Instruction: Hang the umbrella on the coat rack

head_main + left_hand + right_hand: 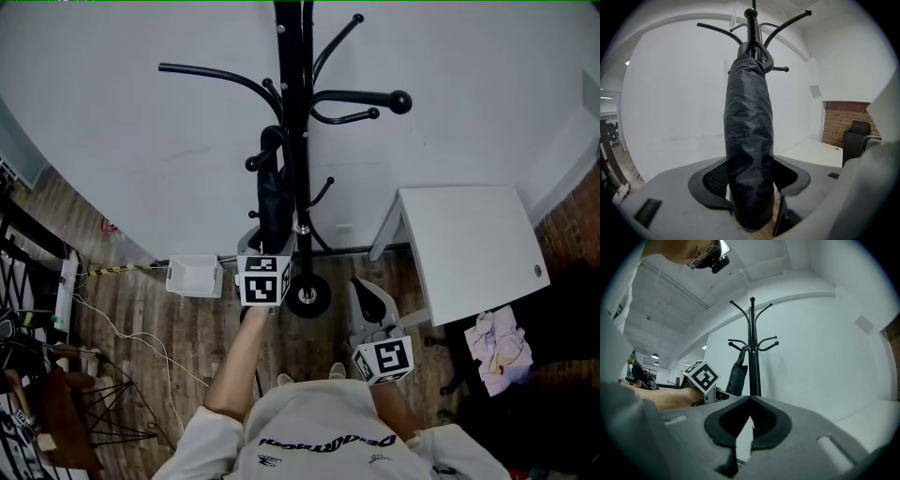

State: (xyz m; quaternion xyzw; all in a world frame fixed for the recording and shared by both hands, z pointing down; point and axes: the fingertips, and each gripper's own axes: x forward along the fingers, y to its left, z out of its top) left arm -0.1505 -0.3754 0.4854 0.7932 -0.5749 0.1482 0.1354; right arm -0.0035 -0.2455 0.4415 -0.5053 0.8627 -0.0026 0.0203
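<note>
Umbrella, black and folded, hangs upright against the pole of the coat rack, its top up among the lower hooks on the pole's left side. Left tool has its jaws spread wide around the umbrella's bottom end, pads against the fabric. Right tool is held low near the person's body, well apart from the rack, its jaws closed together on nothing.
</note>
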